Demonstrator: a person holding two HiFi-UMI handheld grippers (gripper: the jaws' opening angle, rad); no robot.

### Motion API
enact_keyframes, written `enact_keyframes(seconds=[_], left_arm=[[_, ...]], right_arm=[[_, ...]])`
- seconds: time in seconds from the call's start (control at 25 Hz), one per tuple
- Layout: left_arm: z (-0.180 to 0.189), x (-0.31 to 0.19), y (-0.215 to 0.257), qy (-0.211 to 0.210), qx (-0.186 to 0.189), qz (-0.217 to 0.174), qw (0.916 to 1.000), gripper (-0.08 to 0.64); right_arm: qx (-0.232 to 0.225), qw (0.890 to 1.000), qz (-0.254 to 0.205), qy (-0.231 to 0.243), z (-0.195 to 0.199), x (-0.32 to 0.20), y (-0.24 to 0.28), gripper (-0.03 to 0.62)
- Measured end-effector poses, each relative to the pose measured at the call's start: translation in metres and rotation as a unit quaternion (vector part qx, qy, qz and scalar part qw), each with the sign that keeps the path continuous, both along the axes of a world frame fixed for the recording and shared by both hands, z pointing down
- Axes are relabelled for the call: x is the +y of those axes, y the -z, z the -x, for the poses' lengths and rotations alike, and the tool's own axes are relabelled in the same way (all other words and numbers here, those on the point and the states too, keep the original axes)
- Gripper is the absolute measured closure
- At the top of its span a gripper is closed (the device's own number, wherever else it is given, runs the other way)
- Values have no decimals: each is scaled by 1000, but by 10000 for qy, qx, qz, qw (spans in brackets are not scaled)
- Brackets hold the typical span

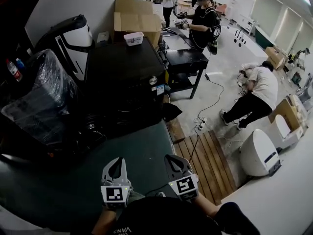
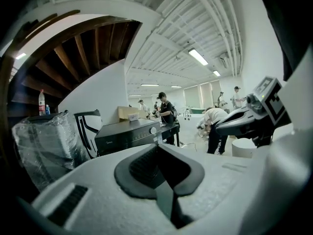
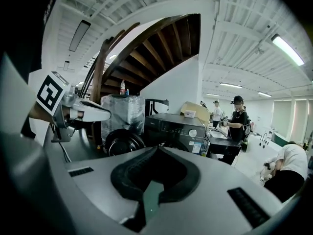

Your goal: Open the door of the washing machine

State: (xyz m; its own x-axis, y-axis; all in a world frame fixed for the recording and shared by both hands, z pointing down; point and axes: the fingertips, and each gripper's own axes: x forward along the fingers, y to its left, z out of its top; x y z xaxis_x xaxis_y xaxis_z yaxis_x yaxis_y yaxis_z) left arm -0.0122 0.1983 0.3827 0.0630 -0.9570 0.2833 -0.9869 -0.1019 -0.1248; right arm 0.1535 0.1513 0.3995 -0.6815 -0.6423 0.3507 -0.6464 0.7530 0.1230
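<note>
Black washing machine [image 1: 122, 67] beyond green mat [image 1: 58, 190]

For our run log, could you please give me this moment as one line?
black front-loading washing machine: round glass door looks swung open | left gripper: shut, empty | right gripper: shut, empty

Head view steeply down; gripper views level, sharing the washing machine [image 1: 122, 70].

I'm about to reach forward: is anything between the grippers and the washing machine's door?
Nothing visible does. Only dark green flooring lies between the left gripper, the right gripper and the round door of the black washing machine.
</note>
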Motion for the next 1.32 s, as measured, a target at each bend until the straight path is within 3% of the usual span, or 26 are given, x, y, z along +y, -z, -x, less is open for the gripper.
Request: enact_keyframes(seconds=[0.48, 0.84, 1.32], left_arm=[[-29, 37, -12, 95, 90, 179, 9998, 543], [-22, 54, -13, 256, 65, 279, 9993, 543], [-10, 53, -24, 312, 151, 396, 9986, 541]], right_arm=[[2, 9993, 183, 337, -16, 28, -13, 591], [82, 9980, 239, 580, -5, 38, -17, 591], [206, 9976, 385, 529, 4, 31, -27, 591]])
